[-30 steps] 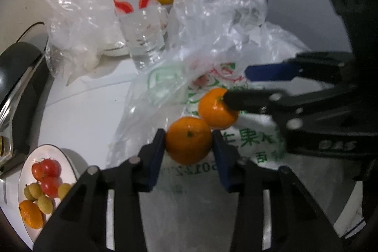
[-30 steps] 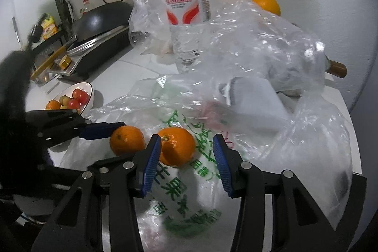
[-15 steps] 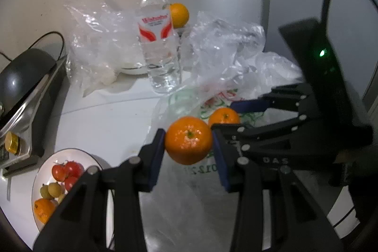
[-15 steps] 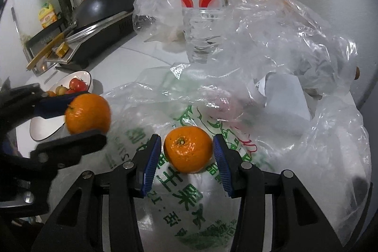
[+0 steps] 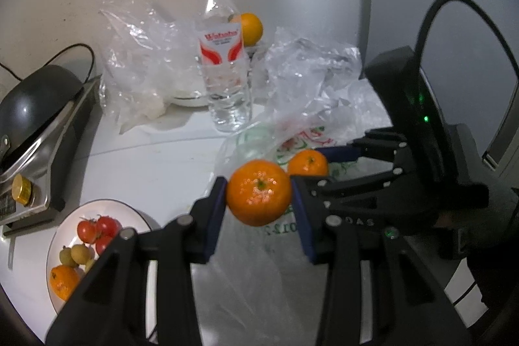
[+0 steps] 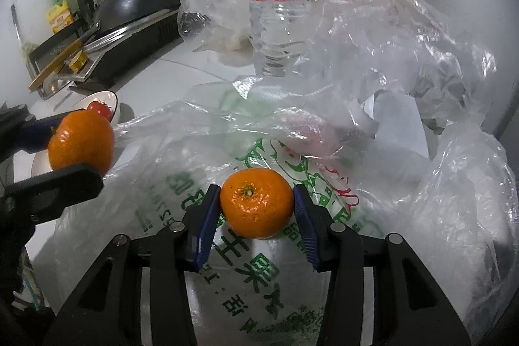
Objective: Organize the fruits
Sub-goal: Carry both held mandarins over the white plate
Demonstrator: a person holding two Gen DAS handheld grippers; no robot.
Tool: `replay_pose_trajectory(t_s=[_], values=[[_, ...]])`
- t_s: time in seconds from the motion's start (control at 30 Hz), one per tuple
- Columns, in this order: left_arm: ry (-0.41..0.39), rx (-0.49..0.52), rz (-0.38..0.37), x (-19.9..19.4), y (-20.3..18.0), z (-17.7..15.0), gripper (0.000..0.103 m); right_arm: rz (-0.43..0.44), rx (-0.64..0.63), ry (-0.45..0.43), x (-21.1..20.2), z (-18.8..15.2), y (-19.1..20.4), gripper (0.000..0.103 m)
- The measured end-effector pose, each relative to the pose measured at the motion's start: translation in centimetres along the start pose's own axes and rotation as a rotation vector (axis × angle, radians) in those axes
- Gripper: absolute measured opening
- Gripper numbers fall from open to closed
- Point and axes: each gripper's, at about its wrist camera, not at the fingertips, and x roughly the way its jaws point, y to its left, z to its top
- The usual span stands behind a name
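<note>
Fingers of the left gripper [image 5: 259, 198] clamp one orange [image 5: 258, 196]; right gripper [image 6: 257, 205] pinches another orange [image 6: 256, 203] above the printed bag [image 6: 259, 268].

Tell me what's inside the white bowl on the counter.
The white bowl holds red tomatoes, small yellow-green fruits and one orange. The left claw's arm covers the bowl's right side, so anything lying there can't be seen.

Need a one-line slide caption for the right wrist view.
Right claw grips a mandarin over the printed plastic bag; left claw's mandarin hangs nearby.
</note>
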Motion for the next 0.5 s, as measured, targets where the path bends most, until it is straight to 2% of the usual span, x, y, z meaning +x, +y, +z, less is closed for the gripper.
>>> replay_pose_trajectory(t_s=[0.5], values=[[-0.033,0.004,-0.027,-2.3,-1.4,-1.0,0.041,-0.018,-0.035,-0.066,-4.4,-0.4,1.9,0.047]])
